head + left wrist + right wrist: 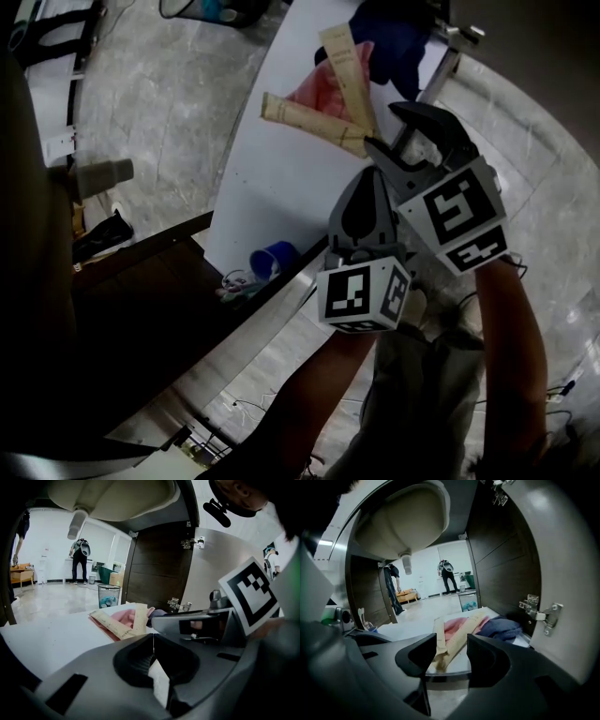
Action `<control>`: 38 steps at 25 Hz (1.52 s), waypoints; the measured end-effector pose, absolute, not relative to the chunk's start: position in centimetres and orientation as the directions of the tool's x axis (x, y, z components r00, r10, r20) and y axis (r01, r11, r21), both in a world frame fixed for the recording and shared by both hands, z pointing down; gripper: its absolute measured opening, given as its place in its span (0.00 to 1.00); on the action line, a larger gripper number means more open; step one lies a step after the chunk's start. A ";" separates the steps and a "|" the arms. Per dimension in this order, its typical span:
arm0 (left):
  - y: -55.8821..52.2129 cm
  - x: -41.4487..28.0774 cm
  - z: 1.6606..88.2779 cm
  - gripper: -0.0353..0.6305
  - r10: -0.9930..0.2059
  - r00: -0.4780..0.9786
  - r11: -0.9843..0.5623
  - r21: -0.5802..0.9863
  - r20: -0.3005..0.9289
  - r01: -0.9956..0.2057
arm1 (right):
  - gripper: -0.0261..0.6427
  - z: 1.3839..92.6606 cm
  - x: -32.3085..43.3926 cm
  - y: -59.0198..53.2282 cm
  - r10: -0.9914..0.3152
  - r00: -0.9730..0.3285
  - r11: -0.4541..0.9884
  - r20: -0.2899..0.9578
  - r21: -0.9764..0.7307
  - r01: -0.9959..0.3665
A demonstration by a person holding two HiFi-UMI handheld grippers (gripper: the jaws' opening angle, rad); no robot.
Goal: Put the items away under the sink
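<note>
Two long beige packs [319, 117] lie crossed on a pink cloth [323, 89] on the white shelf [272, 178] under the sink. A dark blue cloth [394, 42] is bunched beside them. My right gripper [382, 127] is open just short of the packs' near ends; in its own view the beige packs [454, 637] show through the gap of the right gripper [452, 651], not touching them. My left gripper [370, 178] sits right behind it and lower, and the left gripper [153, 637] is shut with its jaws closed together.
The sink basin [401, 522] and drain pipe [407, 563] hang overhead. A dark cabinet door with hinges [543, 611] stands open at the right. A blue cup of toothbrushes [274, 258] stands at the shelf's near-left corner. A wire bin [108, 595] and people stand far off.
</note>
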State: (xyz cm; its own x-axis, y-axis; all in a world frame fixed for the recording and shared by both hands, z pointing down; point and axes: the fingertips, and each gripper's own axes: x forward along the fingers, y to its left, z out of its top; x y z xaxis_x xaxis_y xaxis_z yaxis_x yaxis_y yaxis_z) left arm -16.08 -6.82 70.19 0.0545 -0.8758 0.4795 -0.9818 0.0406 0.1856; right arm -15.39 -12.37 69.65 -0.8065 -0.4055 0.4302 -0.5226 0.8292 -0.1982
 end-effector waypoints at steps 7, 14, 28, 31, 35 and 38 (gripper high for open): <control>-6.4 -12.4 66.2 0.07 -0.864 0.153 -0.074 0.178 0.480 -0.981 | 0.13 65.9 -10.7 -10.5 -0.487 -0.763 0.769 0.426 -0.205 -0.605; -5.1 -8.1 61.6 0.07 -0.839 0.251 -0.166 0.212 0.483 -0.963 | 0.11 62.3 -5.9 -7.2 -0.530 -0.707 0.704 0.467 -0.222 -0.675; -2.1 1.9 49.3 0.07 -0.761 0.458 -0.403 0.219 0.459 -0.889 | 0.11 50.0 4.4 -4.4 -0.669 -0.571 0.541 0.476 -0.214 -0.813; -1.4 3.9 46.0 0.07 -0.745 0.496 -0.441 0.228 0.447 -0.868 | 0.11 46.8 6.3 -3.5 -0.689 -0.544 0.512 0.479 -0.210 -0.833; -0.5 5.8 41.9 0.07 -0.715 0.543 -0.494 0.232 0.441 -0.838 | 0.11 42.9 7.9 -1.9 -0.699 -0.532 0.491 0.478 -0.220 -0.843; 0.1 6.9 38.5 0.07 -0.702 0.571 -0.526 0.231 0.425 -0.818 | 0.11 39.7 8.7 -0.7 -0.712 -0.527 0.480 0.464 -0.226 -0.848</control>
State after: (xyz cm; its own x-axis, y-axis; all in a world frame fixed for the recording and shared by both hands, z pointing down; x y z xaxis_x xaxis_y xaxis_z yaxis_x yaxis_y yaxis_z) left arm 6.90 0.08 38.53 0.5715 -0.7022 0.4246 -0.8183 -0.5263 0.2309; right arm 8.74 -0.74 39.66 -0.5270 -0.7122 0.4637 -0.8476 0.4802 -0.2256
